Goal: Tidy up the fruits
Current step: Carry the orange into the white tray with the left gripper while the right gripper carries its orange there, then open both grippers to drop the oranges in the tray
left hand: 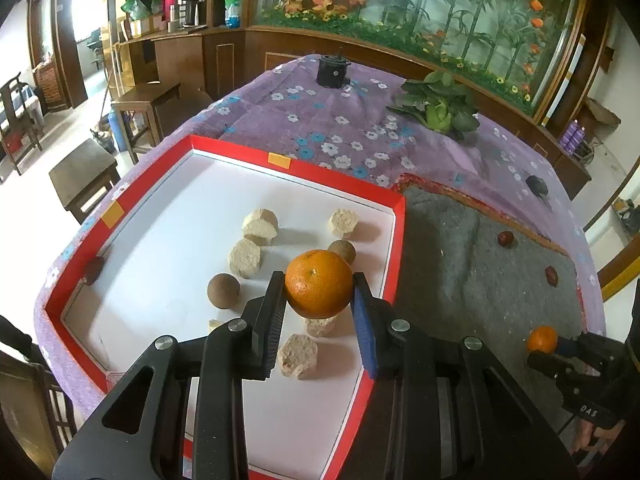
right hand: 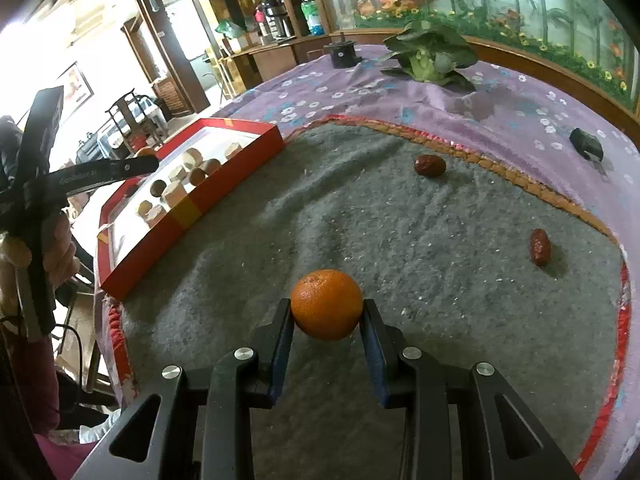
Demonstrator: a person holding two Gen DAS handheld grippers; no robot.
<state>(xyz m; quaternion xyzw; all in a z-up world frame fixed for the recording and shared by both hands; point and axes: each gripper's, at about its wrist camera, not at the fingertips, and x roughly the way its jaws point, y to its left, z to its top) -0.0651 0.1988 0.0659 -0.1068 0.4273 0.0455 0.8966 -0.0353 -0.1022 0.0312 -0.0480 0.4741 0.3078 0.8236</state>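
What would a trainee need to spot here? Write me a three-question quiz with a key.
1. True or false: the left gripper holds its orange above the red tray.
2. How many red dates lie on the grey mat in the right wrist view?
3. Multiple choice: the right gripper has its fingers on either side of A) a date, B) an orange, C) the greens.

Key: 1 true. 2 two, the second nearer the right edge. 3 B.
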